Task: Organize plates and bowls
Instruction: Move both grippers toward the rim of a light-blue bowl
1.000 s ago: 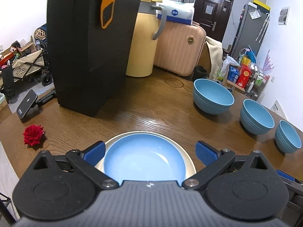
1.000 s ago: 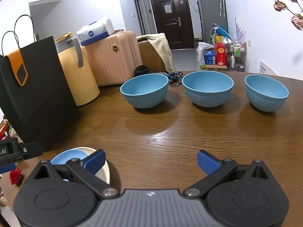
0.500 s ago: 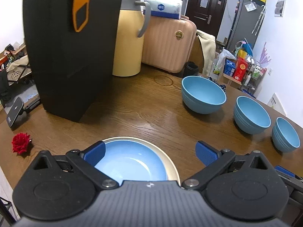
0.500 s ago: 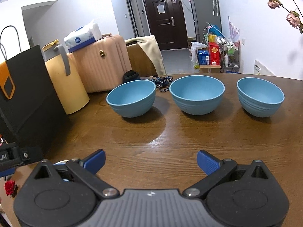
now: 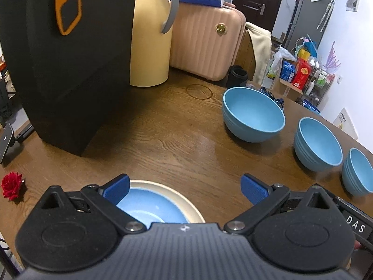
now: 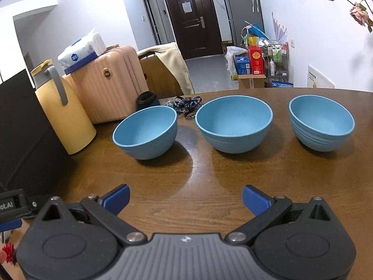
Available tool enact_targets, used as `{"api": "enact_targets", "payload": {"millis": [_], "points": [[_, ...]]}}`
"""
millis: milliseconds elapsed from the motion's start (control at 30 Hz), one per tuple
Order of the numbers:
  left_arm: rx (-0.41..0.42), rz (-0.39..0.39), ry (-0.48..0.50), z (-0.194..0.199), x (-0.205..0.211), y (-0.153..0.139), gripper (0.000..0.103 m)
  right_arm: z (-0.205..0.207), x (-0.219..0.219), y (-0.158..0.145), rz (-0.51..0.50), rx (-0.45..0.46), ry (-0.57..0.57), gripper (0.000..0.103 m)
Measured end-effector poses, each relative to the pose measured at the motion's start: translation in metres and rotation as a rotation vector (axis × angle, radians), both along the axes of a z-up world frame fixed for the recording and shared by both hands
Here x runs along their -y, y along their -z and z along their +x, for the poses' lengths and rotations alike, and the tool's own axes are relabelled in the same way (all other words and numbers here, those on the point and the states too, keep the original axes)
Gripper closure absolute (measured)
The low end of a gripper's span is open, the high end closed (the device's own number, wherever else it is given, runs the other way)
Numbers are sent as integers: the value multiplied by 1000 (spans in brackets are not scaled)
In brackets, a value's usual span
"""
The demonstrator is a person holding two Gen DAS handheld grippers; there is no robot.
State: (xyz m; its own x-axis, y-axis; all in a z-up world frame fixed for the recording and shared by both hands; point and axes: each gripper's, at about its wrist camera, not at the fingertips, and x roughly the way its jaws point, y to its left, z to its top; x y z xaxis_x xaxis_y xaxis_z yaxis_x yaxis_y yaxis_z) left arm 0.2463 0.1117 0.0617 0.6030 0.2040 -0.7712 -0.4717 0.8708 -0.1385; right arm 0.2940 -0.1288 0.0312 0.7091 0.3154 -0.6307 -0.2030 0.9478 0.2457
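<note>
My table is dark brown wood with a faint ring mark near its far edge. Three blue bowls stand on it in a row, apart from each other. Near me lies a cream plate with a blue plate on top. A black bag and a yellow jug stand at the back, a red rose lies at the left edge, and a lanyard lies behind the bowls.
</note>
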Motion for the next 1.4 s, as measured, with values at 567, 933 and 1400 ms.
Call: {"api": "enact_targets", "payload": {"millis": [567,933,1400], "points": [[-26,0,-31,66,-12,-16,0,74,1,-8,107,3,-18,1],[-75,-20,-51,128,-13,-4,0,116,-9,-18,120,67,-49,17],[-179,0,-86,206,-24,36,4,194,-60,9,40,-7,-131,63]]}}
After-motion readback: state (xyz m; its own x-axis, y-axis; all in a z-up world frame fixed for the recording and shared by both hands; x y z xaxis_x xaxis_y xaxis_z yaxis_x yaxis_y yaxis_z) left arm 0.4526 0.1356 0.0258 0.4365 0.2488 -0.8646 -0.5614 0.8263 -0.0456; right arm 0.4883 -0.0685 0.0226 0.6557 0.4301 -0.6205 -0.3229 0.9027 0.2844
